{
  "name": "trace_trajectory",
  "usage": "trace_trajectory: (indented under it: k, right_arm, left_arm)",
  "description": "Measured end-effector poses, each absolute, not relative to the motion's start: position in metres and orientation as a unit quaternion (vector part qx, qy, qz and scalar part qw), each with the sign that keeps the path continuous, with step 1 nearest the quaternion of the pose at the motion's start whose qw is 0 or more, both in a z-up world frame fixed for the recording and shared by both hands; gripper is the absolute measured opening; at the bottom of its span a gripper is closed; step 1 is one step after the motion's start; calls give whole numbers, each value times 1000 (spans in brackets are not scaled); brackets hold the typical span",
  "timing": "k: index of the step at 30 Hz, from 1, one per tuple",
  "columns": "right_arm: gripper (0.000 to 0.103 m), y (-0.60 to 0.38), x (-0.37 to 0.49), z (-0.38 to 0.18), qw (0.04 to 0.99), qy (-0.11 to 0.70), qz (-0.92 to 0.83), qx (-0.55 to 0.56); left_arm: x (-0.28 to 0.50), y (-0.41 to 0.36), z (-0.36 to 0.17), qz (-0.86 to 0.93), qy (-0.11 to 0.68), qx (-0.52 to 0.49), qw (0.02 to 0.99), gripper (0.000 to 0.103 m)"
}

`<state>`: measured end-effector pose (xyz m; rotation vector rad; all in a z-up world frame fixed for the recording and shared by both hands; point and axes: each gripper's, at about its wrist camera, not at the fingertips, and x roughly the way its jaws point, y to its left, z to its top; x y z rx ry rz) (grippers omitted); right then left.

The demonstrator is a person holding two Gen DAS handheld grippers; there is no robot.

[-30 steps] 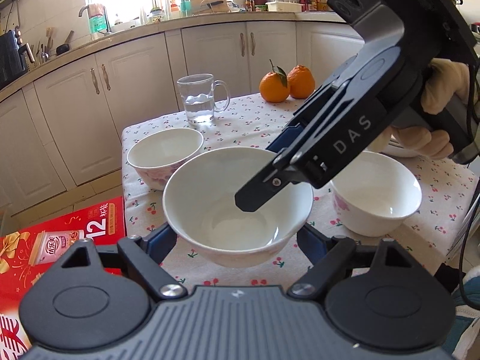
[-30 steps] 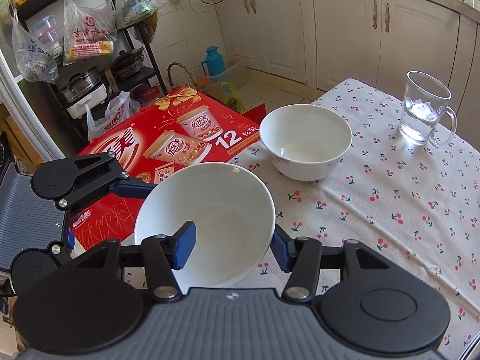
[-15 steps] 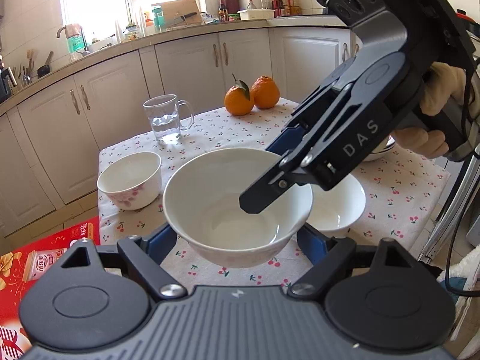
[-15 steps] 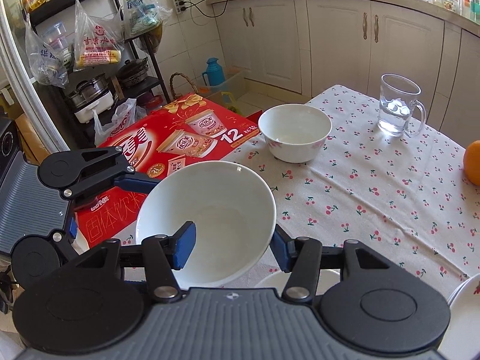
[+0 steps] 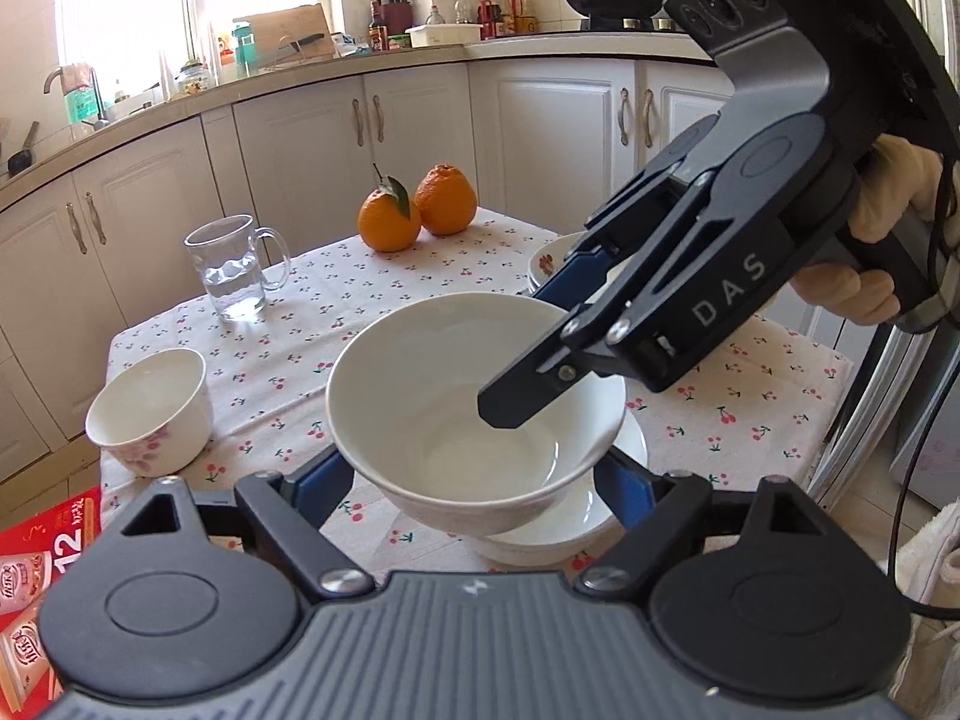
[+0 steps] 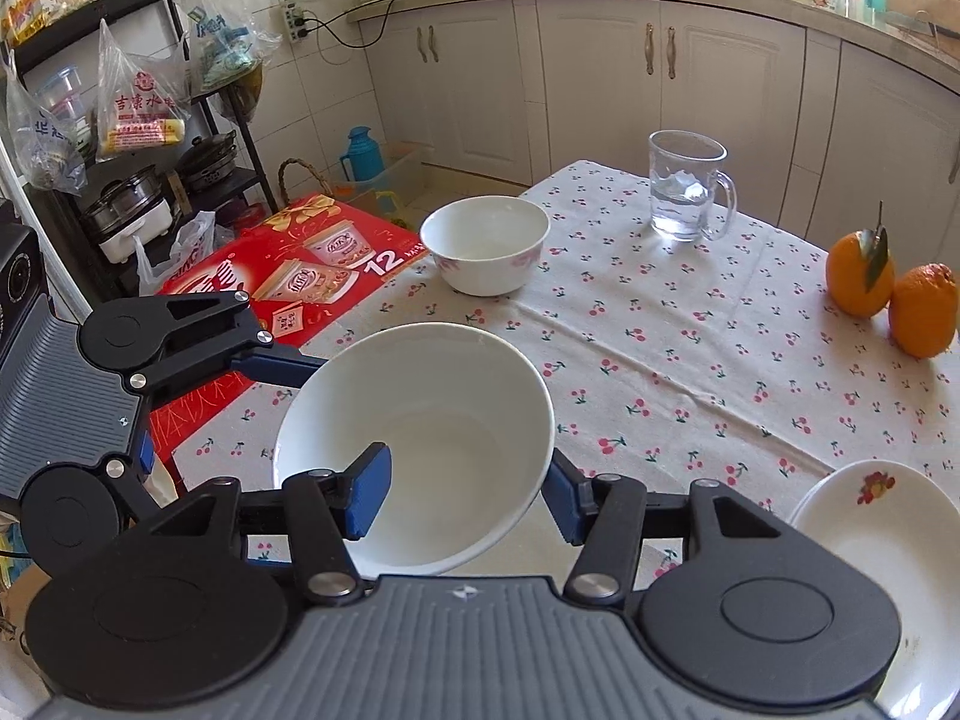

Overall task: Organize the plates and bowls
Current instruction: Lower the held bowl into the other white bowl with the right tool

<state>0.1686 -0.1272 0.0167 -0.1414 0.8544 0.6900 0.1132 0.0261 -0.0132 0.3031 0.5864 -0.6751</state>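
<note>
Both grippers clamp one white bowl [image 5: 474, 414]: left gripper [image 5: 480, 486] across its sides, right gripper [image 6: 465, 489] pinching its rim, above a second bowl [image 5: 600, 516].

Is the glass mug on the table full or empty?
Partly full. The glass mug stands upright on the tablecloth, with clear water only in its lower part.

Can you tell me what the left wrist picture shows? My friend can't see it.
Both grippers hold a big white bowl in the air, just above another white bowl. On the cherry tablecloth sit a small bowl, a glass mug and two oranges.
</note>
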Motion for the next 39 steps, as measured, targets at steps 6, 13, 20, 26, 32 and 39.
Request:
trace_trajectory:
  k: [6,13,20,26,32,39]
  right_arm:
    - [61,-143,167,8,852,417,313,-57]
    - [61,-147,166,-1,848,426,311,-55]
    - [61,-149,169,-6,846,430,311,-50]
    - [61,-150,170,-9,845,434,309,-48]
    - [61,-150,170,-10,846,432,309,-50]
    - [61,-150,170,-10,846,431,308,-51]
  left_arm:
    - [116,14,-21,-337,296,145,882,87]
    - [119,11,-26,-338,310,145,877,87]
    - [121,9,-27,-339,317,146,873,87]
    - [124,8,-29,-343,320,145,871,87]
    - [126,9,-29,-344,322,140,871,87]
    - [127,10,-30,-346,325,135,870,88]
